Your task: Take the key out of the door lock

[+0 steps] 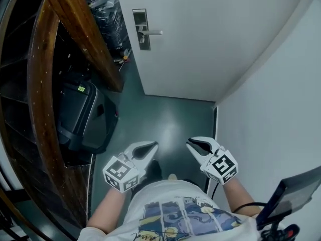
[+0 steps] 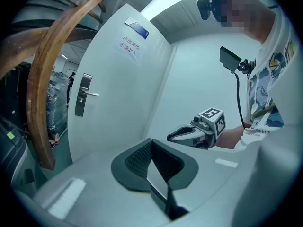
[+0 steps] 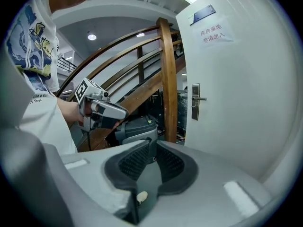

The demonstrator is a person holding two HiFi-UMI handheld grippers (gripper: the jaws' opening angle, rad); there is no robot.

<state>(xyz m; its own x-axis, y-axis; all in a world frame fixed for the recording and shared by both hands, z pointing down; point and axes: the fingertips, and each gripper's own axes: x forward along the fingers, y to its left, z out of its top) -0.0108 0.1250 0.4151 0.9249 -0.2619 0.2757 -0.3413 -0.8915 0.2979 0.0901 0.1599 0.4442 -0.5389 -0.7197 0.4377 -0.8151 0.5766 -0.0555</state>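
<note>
Key wasn't resolvable at the lock plate (image 1: pixel 141 24) by the lever handle (image 1: pixel 152 32) on the white door (image 1: pixel 210 39), with left gripper (image 1: pixel 152 147) low, well short of it, fingers clenched on nothing, and right gripper (image 1: pixel 192 143) alongside, fingers slightly parted, empty, likely pre-set to pinch the key.

left gripper (image 2: pixel 151 148): jaws pressed together, nothing between them
door (image 2: pixel 118 103): white, ahead
handle (image 2: pixel 87 94): lever on metal plate, near the door's left edge
notice (image 2: pixel 129 47): paper, upper door
handrail (image 2: pixel 40 79): curved wood, far left
right gripper (image 2: pixel 173 136): right of centre, tips pointing left
</note>
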